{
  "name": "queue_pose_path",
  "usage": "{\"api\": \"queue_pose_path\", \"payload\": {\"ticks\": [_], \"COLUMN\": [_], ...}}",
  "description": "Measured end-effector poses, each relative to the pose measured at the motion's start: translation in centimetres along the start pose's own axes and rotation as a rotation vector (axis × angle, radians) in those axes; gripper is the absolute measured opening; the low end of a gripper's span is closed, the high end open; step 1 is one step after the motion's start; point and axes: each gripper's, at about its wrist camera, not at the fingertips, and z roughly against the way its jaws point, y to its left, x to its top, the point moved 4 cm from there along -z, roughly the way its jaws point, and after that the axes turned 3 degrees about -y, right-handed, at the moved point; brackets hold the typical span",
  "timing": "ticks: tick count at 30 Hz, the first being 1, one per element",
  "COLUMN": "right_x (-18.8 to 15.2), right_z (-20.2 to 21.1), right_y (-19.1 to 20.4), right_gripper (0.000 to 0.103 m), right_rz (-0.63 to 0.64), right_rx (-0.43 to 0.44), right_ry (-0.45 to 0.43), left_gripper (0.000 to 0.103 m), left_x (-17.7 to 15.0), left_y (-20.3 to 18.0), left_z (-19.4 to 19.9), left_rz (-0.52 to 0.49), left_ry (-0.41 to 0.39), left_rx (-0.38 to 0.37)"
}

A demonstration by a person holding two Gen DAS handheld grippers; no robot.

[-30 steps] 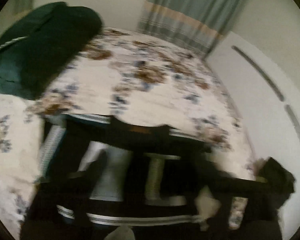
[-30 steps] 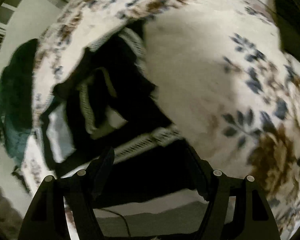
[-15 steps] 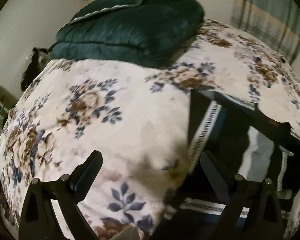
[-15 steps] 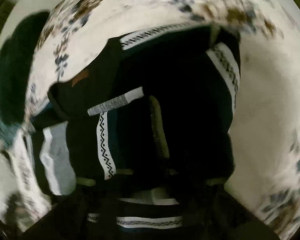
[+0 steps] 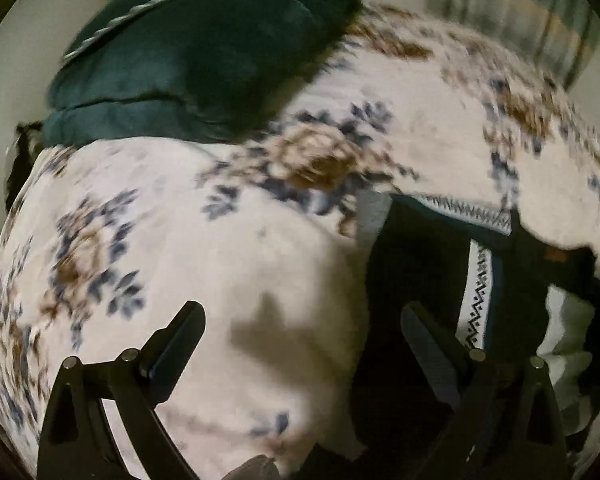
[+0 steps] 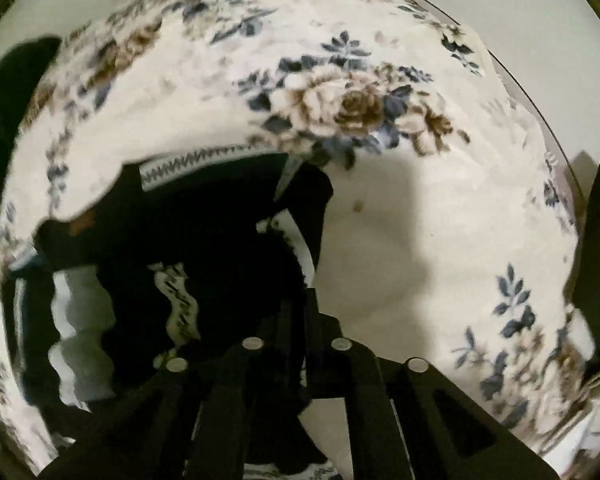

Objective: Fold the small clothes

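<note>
Broadly, a bed spread with a floral blanket [image 5: 228, 264] fills both views, cream with brown roses and blue leaves. At ten to twelve o'clock in the left wrist view a dark green folded quilt [image 5: 204, 52] sits on it, with a striped curtain [image 5: 512, 8] blurred at one o'clock.

Next in size is the task's thing, a small dark garment [image 5: 420, 264] with white zigzag trim bands. In the left view it lies on the blanket from three to five o'clock; in the right view [image 6: 204, 240] it spreads from nine to six o'clock, rumpled, one trimmed edge turned up near the centre.

The left gripper [image 5: 300, 328] stands wide open and empty: its left finger is over bare blanket, its right finger over the garment's near edge. The right gripper [image 6: 296, 320] has its fingers drawn together at six o'clock and seems to pinch the garment's trimmed edge, though the cloth is too dark there to be certain.

The step in hand looks like the start of a fold, with one edge taken up. The next move probably calls for the left gripper to close on the neighbouring edge, so both can carry it across evenly without bunching.
</note>
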Motion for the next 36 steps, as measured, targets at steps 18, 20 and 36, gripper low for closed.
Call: {"api": "queue_pose_path", "payload": {"ticks": [18,20,36], "right_x": [-5.1,-5.2,-10.1], "right_z": [-0.1,2.0,5.7], "right_y": [1.8,3.1,7.0], "right_gripper": [0.049,0.051,0.079], "right_rz": [0.07,0.086,0.163], "right_rx": [-0.094,-0.033,0.048], "right_ry": [0.031,-0.029,-0.009], "left_gripper": [0.1,0.1,0.1], "left_x": [-2.2,-2.0,-2.9], "left_y": [0.1,-0.7,-0.8], "left_z": [0.2,1.3,6.1], "left_rz": [-0.167,-0.173,-0.165], "left_ry": [-0.018,-0.051,-0.065], "left_rx": [-0.018,-0.055,-0.082]}}
